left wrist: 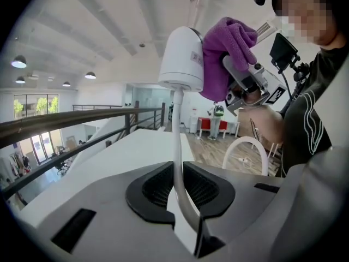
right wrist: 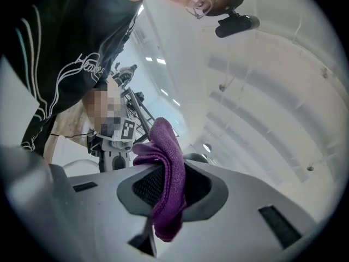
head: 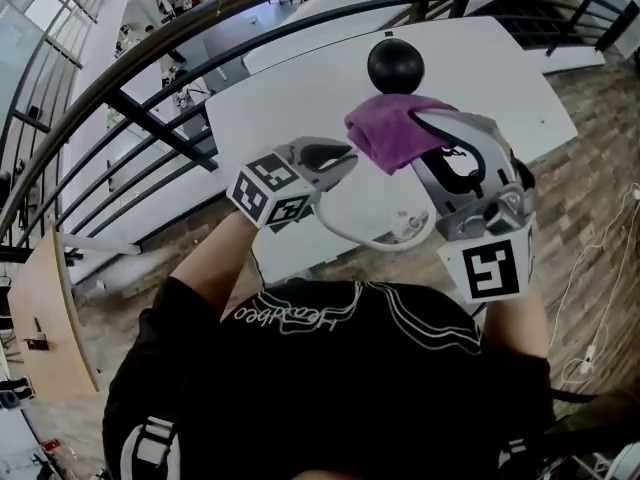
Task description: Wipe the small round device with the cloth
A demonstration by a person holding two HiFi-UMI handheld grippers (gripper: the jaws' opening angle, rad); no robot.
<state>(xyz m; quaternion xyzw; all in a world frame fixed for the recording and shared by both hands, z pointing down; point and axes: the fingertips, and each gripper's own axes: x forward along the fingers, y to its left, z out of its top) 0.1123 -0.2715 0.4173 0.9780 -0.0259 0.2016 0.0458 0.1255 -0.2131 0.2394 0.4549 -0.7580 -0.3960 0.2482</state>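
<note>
Left tool: jaws narrow, gripping the white cord just below the round device.
Right tool: clamping a fold of the purple cloth, which is hanging out past both jaws.
Cloth: pressing against the device's right side, upper centre of the left gripper view.
Device: being held aloft over the white desk, top centre of the head view.

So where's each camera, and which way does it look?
Head view: on the head, looking down at left gripper, right gripper, cloth, round device; chest, forearms show.
Left gripper view: along jaws shut on the device's white cord; person's torso shows.
Right gripper view: along jaws shut on cloth, aimed upward; shirt shows.
All three share the cloth.
</note>
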